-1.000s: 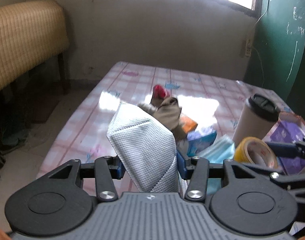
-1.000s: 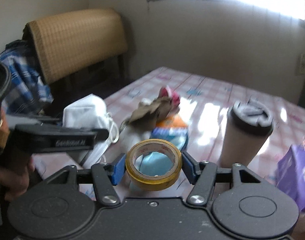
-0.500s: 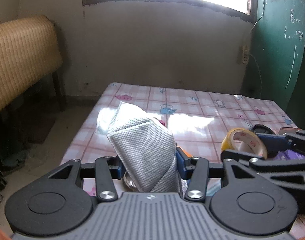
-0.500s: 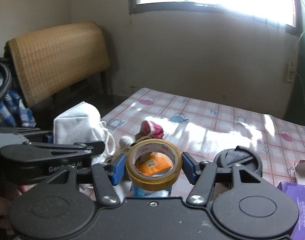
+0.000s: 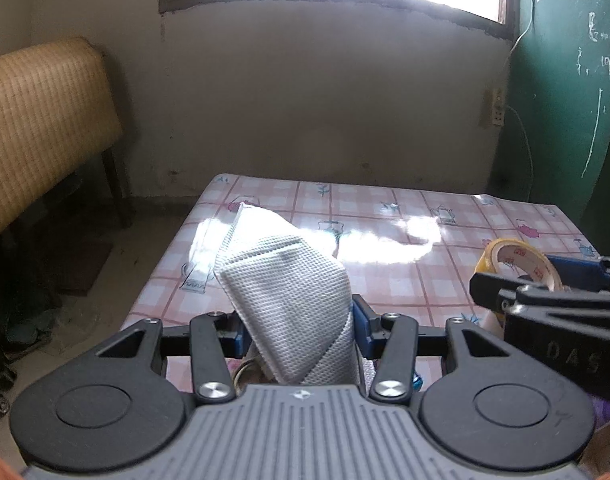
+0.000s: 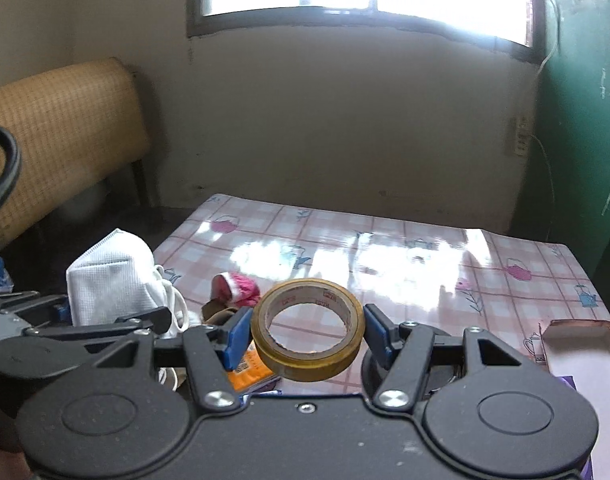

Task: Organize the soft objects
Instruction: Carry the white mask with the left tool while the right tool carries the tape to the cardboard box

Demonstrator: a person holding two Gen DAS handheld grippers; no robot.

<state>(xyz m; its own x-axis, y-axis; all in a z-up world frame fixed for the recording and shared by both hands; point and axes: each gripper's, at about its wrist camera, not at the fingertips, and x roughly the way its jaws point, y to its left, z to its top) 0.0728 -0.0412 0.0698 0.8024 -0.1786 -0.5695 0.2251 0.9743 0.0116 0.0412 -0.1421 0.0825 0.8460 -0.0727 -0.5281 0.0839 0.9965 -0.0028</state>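
My left gripper [image 5: 299,326] is shut on a folded white face mask [image 5: 293,300], lifted above the near left part of the table; the same mask [image 6: 109,280] shows at the left of the right wrist view. My right gripper [image 6: 307,330] is shut on a yellow tape roll [image 6: 309,348], also seen as the tape roll [image 5: 517,262] at the right of the left wrist view. Below the grippers lie a pink and red soft item [image 6: 237,286], a brown cloth item [image 6: 217,314] and an orange packet [image 6: 251,372], partly hidden.
A table with a pink checked cloth [image 6: 385,248] runs toward the back wall. A dark cup lid [image 6: 445,372] and an open purple and white box [image 6: 581,356] sit at the near right. A woven chair [image 5: 37,120] stands left; a green door [image 5: 565,100] right.
Both grippers have risen and drawn back with the mask and the tape roll held. The items on the table have dropped lower in both views, and the far table has come into sight.
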